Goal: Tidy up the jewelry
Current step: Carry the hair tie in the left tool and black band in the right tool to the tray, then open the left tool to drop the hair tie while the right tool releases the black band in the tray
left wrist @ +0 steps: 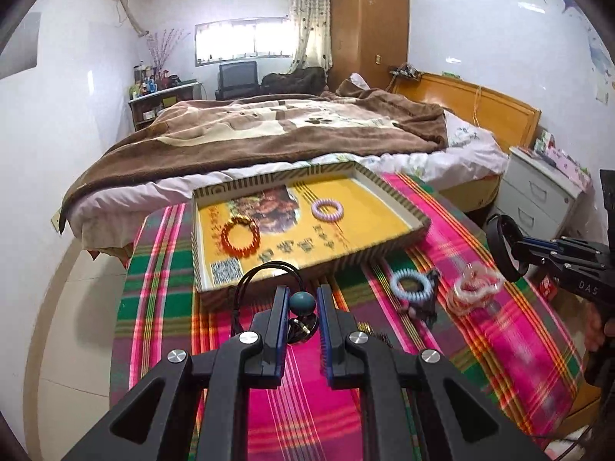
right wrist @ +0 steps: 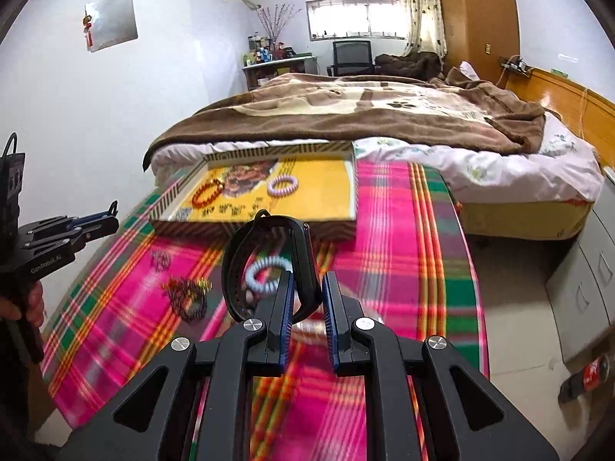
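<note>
My left gripper (left wrist: 303, 295) is shut on a black cord necklace (left wrist: 246, 280) with a teal bead, held just above the plaid tablecloth. My right gripper (right wrist: 308, 292) is shut on a black wristband (right wrist: 234, 265), lifted off the table. In front of both lies a striped tray (left wrist: 388, 247) with a yellow floor, holding an orange bead bracelet (left wrist: 240, 236) and a lilac bracelet (left wrist: 326, 209). Loose on the cloth are a pale blue bracelet (left wrist: 411, 286), a pink-white bracelet (left wrist: 474, 288) and a dark beaded bracelet (right wrist: 188, 296). Each view shows the other gripper at its side: the right gripper (left wrist: 517, 247), the left gripper (right wrist: 113, 209).
The round table (right wrist: 403, 230) with its pink-green plaid cloth stands against a bed (left wrist: 269, 126) under a brown blanket. White drawers (left wrist: 538, 196) stand to the right. Tiled floor (left wrist: 77, 276) lies to the left of the table. A hand (right wrist: 32, 303) holds the left gripper's handle.
</note>
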